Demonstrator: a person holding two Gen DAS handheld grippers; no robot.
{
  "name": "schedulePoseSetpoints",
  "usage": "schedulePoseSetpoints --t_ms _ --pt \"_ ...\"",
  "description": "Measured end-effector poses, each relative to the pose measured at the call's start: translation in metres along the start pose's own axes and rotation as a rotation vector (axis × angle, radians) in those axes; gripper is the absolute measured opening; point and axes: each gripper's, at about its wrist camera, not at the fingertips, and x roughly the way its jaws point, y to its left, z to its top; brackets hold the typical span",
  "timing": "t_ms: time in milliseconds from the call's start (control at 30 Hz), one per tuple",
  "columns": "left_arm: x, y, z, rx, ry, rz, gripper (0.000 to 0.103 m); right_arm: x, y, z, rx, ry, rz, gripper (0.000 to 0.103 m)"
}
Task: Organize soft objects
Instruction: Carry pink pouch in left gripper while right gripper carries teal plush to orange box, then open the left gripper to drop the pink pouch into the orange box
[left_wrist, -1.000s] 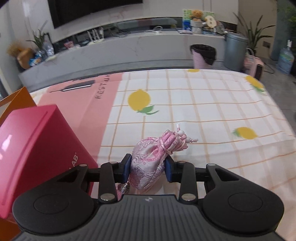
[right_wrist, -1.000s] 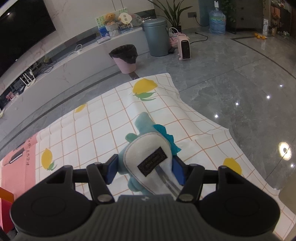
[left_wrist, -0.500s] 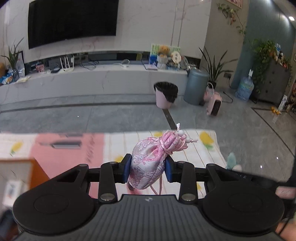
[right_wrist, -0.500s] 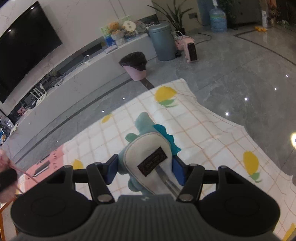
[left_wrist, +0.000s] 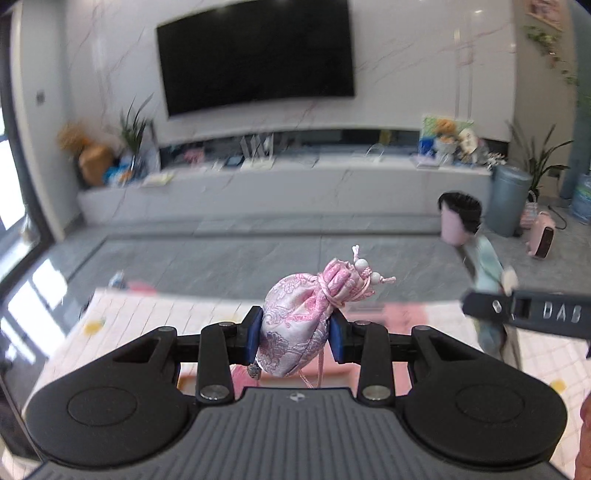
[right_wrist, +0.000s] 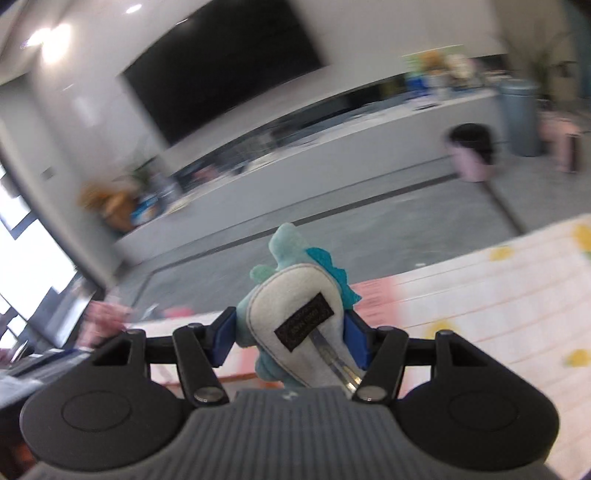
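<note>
My left gripper (left_wrist: 295, 334) is shut on a pink brocade drawstring pouch (left_wrist: 299, 321), whose tied neck and white beads stick up past the blue pads. It hangs high above the lemon-print cloth (left_wrist: 140, 314). My right gripper (right_wrist: 291, 338) is shut on a teal and white plush toy (right_wrist: 295, 314) with a dark label, also held above the cloth (right_wrist: 498, 295). In the left wrist view the right gripper's black side and the teal plush (left_wrist: 487, 266) show at the right edge. The pink pouch appears blurred at the left of the right wrist view (right_wrist: 105, 317).
A long grey TV bench (left_wrist: 295, 184) with a dark screen (left_wrist: 258, 55) above it fills the far wall. A pink waste bin (left_wrist: 458, 221), a grey bin (left_wrist: 511, 199) and a pink heater (left_wrist: 541, 240) stand on the grey floor at right.
Both grippers have risen and swung, each keeping its grip, so the table has dropped low in both views and the TV wall fills them. The pink box has left the left wrist view.
</note>
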Motion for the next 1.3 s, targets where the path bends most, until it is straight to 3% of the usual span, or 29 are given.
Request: schedulePoseSetpoints --t_ms 100,233,333,500,633,733,767,833,867,933,1067,1233,1300 --pt "0.008 0.034 -0.022 -0.041 0.049 -0.016 0.041 0.022 0.031 -0.021 -0.013 0.056 0.094 0.061" --pt "0.016 0.058 -0.05 -0.007 0.018 -0.016 0.041 0.059 0.046 -0.053 0.018 0.161 0.183 0.061" --pt "0.033 0.072 -0.071 -0.021 0.072 -0.048 0.041 0.084 0.051 -0.076 0.0 0.229 0.182 0.061" --pt "0.061 0.084 -0.103 -0.044 0.088 -0.077 0.041 0.113 0.056 -0.103 -0.034 0.282 0.17 0.061" --pt "0.073 0.088 -0.123 -0.038 0.097 -0.034 0.042 0.125 0.056 -0.111 -0.048 0.299 0.159 0.06" --pt "0.079 0.093 -0.13 -0.049 0.115 -0.042 0.045 0.129 0.056 -0.113 -0.072 0.281 0.143 0.06" --pt "0.081 0.095 -0.131 -0.051 0.114 -0.044 0.05 0.13 0.057 -0.113 -0.072 0.277 0.142 0.06" --pt "0.08 0.099 -0.137 -0.053 0.085 -0.019 0.072 0.129 0.058 -0.114 -0.062 0.272 0.136 0.06" --pt "0.079 0.1 -0.138 -0.054 0.067 -0.004 0.088 0.13 0.059 -0.113 -0.059 0.272 0.134 0.06" --pt "0.077 0.102 -0.141 -0.045 0.034 -0.003 0.091 0.132 0.061 -0.112 -0.058 0.271 0.124 0.06" --pt "0.071 0.105 -0.141 -0.041 0.051 -0.024 0.091 0.133 0.065 -0.108 -0.053 0.27 0.086 0.06" --pt "0.06 0.119 -0.138 -0.1 0.052 -0.079 0.091 0.136 0.07 -0.104 0.046 0.286 0.156 0.06" --pt "0.056 0.123 -0.137 -0.114 0.049 -0.098 0.091 0.139 0.08 -0.106 -0.002 0.286 0.096 0.061"
